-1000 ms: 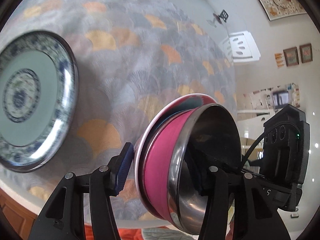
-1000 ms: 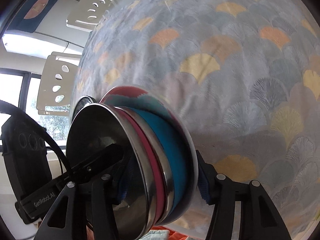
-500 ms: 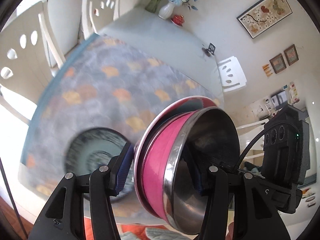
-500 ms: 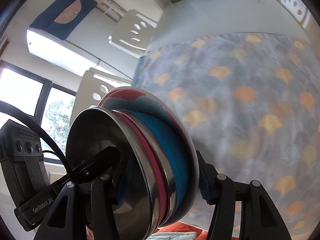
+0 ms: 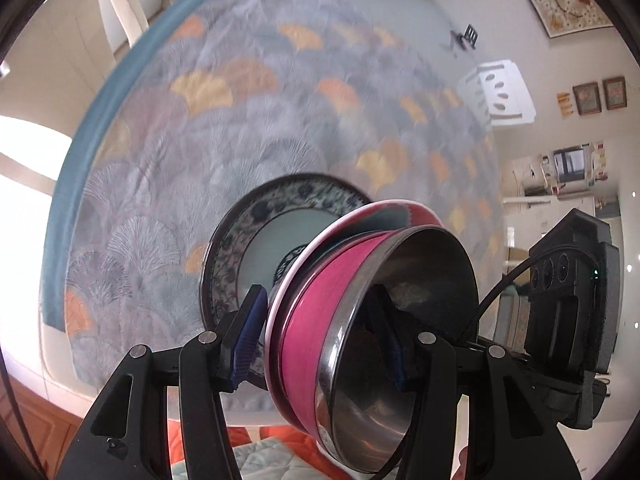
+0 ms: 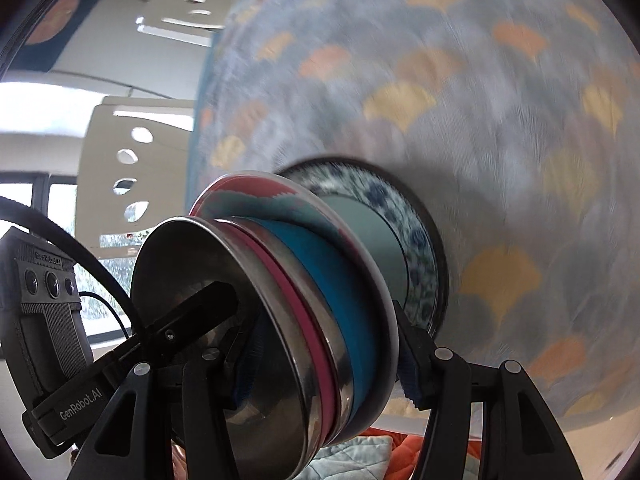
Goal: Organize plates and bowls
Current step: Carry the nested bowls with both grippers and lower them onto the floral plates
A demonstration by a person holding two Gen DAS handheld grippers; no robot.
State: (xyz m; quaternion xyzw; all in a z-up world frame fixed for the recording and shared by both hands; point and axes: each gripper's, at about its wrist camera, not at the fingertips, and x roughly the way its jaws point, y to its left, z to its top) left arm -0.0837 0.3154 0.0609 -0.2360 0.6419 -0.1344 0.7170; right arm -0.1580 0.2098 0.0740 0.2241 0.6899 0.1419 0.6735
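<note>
A nested stack, tipped on edge, is held between both grippers: a steel bowl with a pink outside, a steel bowl with a blue outside, and a red and teal plate beneath them. My left gripper is shut on one side of the stack, one pad inside the top bowl and one under the plate. My right gripper is shut on the opposite side in the same way. A blue and white patterned plate lies on the table right behind the stack.
The table wears a grey cloth with fan shapes and a teal border. White chairs stand around it. An orange and pale quilted cloth shows below the near table edge.
Both grippers have carried the stack sideways across the table. The blue and white plate, at the far left of the left wrist view a second ago, now sits directly behind the stack.
</note>
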